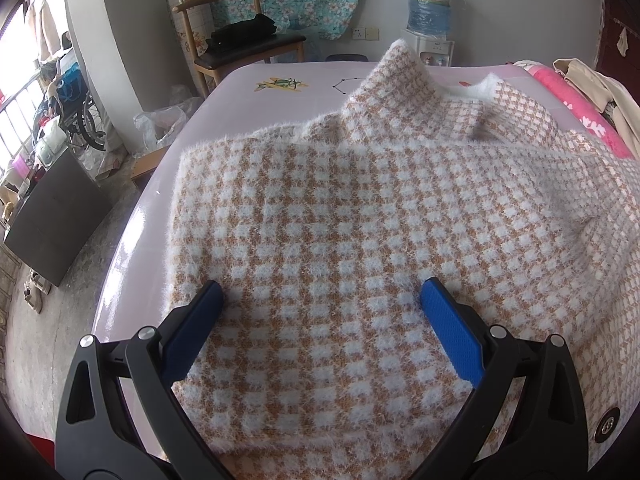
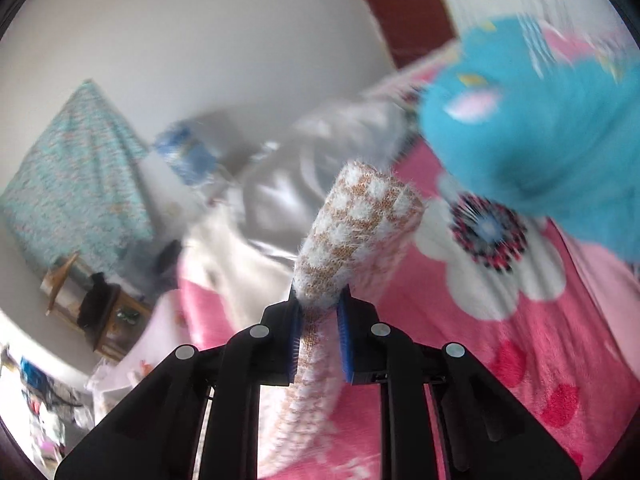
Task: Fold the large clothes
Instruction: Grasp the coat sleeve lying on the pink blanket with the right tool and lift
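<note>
Left wrist view: the checked fuzzy sweater is lying spread across the pink worktop, one part rising in a peak at its far side. The left gripper is resting wide on the sweater's near hem, clamping nothing, so a pull may be dragging the whole garment.

Right wrist view: the right gripper is pinching narrow on a sweater fold lifted above the pink blanket. The slippery pile may be slipping free.
</note>
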`<state>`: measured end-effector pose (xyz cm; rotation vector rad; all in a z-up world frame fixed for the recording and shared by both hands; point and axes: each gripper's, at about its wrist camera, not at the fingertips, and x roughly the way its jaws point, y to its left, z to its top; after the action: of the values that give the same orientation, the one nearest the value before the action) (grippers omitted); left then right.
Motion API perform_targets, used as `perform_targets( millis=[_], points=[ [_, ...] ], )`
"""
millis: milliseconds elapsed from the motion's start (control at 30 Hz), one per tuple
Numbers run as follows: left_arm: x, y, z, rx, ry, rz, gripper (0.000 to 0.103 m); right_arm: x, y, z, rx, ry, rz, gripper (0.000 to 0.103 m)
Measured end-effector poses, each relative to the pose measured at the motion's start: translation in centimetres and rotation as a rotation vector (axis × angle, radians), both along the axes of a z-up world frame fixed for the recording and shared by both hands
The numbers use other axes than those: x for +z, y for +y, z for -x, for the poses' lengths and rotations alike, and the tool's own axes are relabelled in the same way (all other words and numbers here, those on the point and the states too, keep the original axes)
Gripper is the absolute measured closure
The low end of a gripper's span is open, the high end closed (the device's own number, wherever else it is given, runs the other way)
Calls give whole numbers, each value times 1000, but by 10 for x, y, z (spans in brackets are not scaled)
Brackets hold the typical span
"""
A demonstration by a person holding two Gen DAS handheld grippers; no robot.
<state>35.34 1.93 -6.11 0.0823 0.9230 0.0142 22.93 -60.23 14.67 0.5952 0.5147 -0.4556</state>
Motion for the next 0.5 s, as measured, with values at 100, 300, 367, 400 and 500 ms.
perform_targets(
  millis=[100,300,367,400,500],
  points=[
    [1,2,2,-3,-2,3,7,38,47,-7,91,-49,69,87],
    [1,4,4,-8,-7,31,7,96,174,-28,332,-122,206,87],
    [2,5,3,-12,-11,44,7,105,218,-35,415,-139,237,87],
    [3,6,2,-14,-14,56,7,108,244,-41,471,-148,251,87],
    [12,13,2,-23,-16,112,7,106,319,-56,615,-161,280,87]
  ],
)
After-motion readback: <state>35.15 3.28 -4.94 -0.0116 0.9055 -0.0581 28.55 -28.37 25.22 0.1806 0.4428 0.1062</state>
